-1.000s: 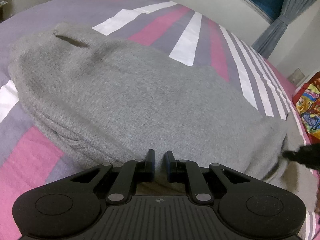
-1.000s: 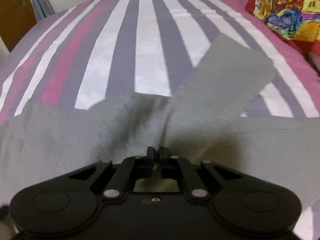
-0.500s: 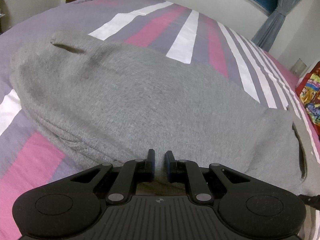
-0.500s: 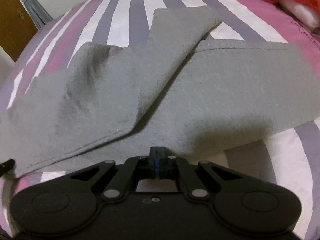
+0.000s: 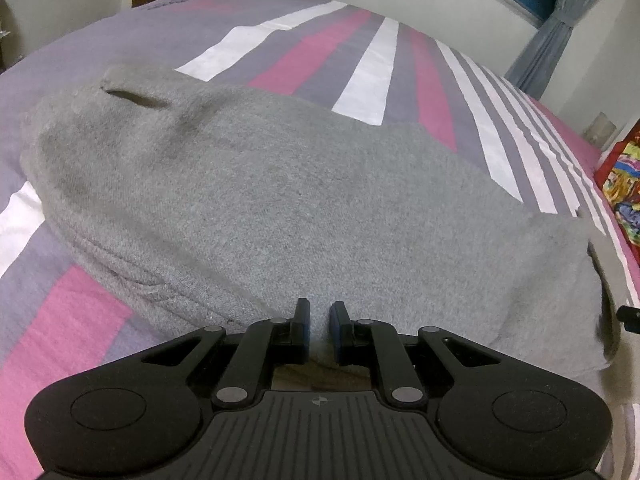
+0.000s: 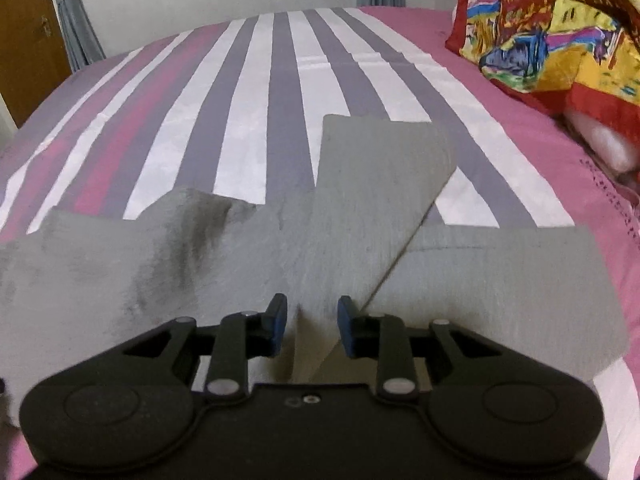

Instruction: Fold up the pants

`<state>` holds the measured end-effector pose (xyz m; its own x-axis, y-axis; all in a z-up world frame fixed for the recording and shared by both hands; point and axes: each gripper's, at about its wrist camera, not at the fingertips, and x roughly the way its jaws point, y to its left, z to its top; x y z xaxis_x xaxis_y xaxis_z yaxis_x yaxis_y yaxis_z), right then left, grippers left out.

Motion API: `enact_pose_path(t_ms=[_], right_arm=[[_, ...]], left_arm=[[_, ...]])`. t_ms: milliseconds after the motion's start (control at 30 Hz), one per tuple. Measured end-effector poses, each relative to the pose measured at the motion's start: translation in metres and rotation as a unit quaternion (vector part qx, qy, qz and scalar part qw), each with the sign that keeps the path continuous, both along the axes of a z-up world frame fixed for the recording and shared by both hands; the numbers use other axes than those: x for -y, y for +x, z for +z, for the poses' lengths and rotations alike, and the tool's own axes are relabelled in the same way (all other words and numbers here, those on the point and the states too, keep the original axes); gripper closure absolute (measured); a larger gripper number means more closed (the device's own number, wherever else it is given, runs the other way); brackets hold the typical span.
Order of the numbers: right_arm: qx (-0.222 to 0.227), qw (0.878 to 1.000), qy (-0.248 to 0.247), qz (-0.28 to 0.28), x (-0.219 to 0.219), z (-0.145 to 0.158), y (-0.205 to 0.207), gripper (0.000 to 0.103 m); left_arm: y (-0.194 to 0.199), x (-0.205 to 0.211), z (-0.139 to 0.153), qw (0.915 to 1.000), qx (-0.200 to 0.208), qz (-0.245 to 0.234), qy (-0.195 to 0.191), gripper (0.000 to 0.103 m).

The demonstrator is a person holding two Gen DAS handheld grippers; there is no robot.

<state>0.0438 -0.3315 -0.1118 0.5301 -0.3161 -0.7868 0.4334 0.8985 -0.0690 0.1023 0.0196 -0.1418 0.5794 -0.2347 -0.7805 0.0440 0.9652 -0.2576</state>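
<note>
Grey sweatpants (image 5: 280, 200) lie spread on a striped bed. In the left wrist view the waist part fills the middle, with a pocket slit (image 5: 132, 98) at the far left. My left gripper (image 5: 319, 326) is nearly closed, pinching the near edge of the grey fabric. In the right wrist view the pants (image 6: 500, 280) lie with one leg (image 6: 380, 176) folded diagonally over the other. My right gripper (image 6: 312, 326) is open, its fingers just above the folded leg's near edge, holding nothing.
The bedsheet (image 6: 256, 100) has pink, purple and white stripes. A colourful red and yellow pillow (image 6: 560, 36) lies at the right. A wall, window and grey curtains (image 5: 560, 32) stand behind the bed. A wooden door (image 6: 28, 40) is at the far left.
My right gripper was shut on the pant leg, carried it over, and has now opened and let it go. The left gripper has stayed pinched on the waist edge.
</note>
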Motion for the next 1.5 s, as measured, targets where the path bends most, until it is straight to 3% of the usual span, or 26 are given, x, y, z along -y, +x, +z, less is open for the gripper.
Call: enact_pose_path(t_ms=[233,467,833,1000,1067,1100,1133,1300,1433,1500], right_arm=[[0.000,1.000,-0.010,0.003,0.006,-0.008,0.007,0.072],[0.000,0.999,-0.032,0.010,0.007,-0.010,0.015,0.061],[-0.010,0.998,-0.051,0.018,0.008,-0.017,0.029,0.060],[-0.036,0.997,-0.069,0.022,0.008,-0.029,0.041,0.060],[-0.053,0.995,-0.078,0.033,0.009,-0.035,0.046,0.068],[-0.054,0.995,-0.082,0.035,0.010,-0.034,0.047,0.092],[-0.052,0.995,-0.081,0.035,0.012,-0.031,0.045,0.098],[0.001,0.999,-0.048,0.014,0.032,-0.001,0.015,0.099],[0.015,1.000,-0.008,0.001,0.047,0.015,-0.020,0.099],[0.017,1.000,0.012,-0.007,0.052,0.015,-0.027,0.091]], left_arm=[[0.001,0.003,0.000,0.9999,-0.002,-0.001,0.011,0.092],[0.000,0.003,0.000,0.9999,-0.002,-0.002,0.013,0.092],[0.000,0.003,0.001,0.9999,-0.002,0.000,0.012,0.092],[0.000,0.002,0.000,1.0000,-0.002,0.001,0.009,0.092],[0.000,0.001,0.000,1.0000,-0.002,0.002,0.007,0.092],[-0.001,0.000,-0.001,1.0000,-0.002,0.002,0.005,0.092],[-0.001,0.000,-0.001,1.0000,-0.002,0.002,0.004,0.092],[-0.002,-0.003,-0.003,1.0000,0.002,-0.001,0.000,0.092],[-0.003,-0.006,-0.004,1.0000,0.006,-0.004,-0.004,0.092],[-0.004,-0.006,-0.004,1.0000,0.008,-0.005,-0.004,0.092]])
